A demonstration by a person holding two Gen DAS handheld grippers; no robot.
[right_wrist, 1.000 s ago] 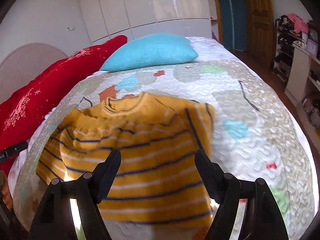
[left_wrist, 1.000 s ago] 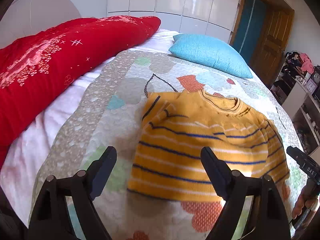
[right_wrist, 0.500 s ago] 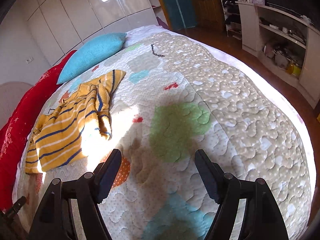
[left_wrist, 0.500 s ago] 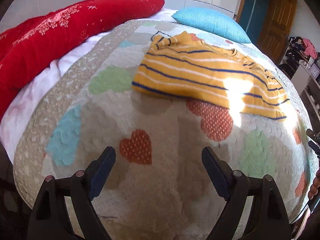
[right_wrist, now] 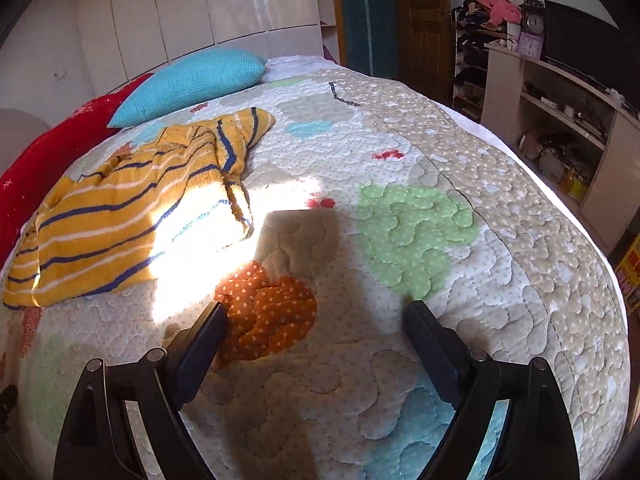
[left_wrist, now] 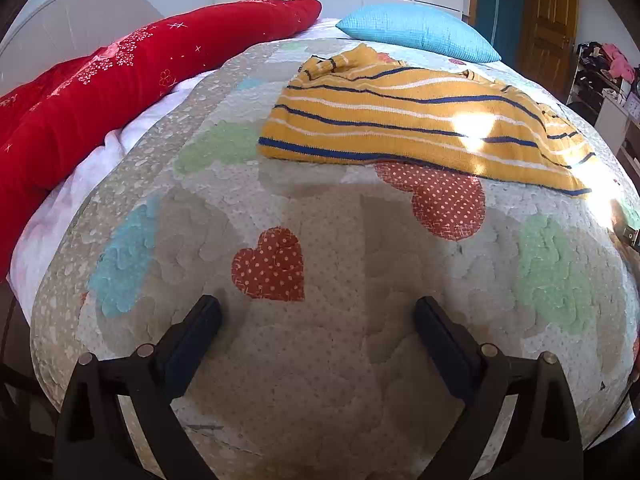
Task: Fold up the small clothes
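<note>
A small yellow sweater [left_wrist: 408,120] with blue and white stripes lies on the patchwork quilt [left_wrist: 320,360], its sleeves folded in. It also shows in the right wrist view [right_wrist: 128,208], at the left. My left gripper [left_wrist: 318,320] is open and empty, low over the quilt's near end, well short of the sweater. My right gripper [right_wrist: 316,324] is open and empty, over the quilt to the right of the sweater, apart from it.
A red duvet [left_wrist: 120,80] lies along the bed's left side. A blue pillow [left_wrist: 416,32] sits at the head. White wardrobes and a wooden door [right_wrist: 420,20] stand behind. Shelves [right_wrist: 560,120] with clutter stand right of the bed.
Both grippers have pulled back from the sweater toward the foot of the bed, empty and open. The right one has swung right. The sweater has stayed put.
</note>
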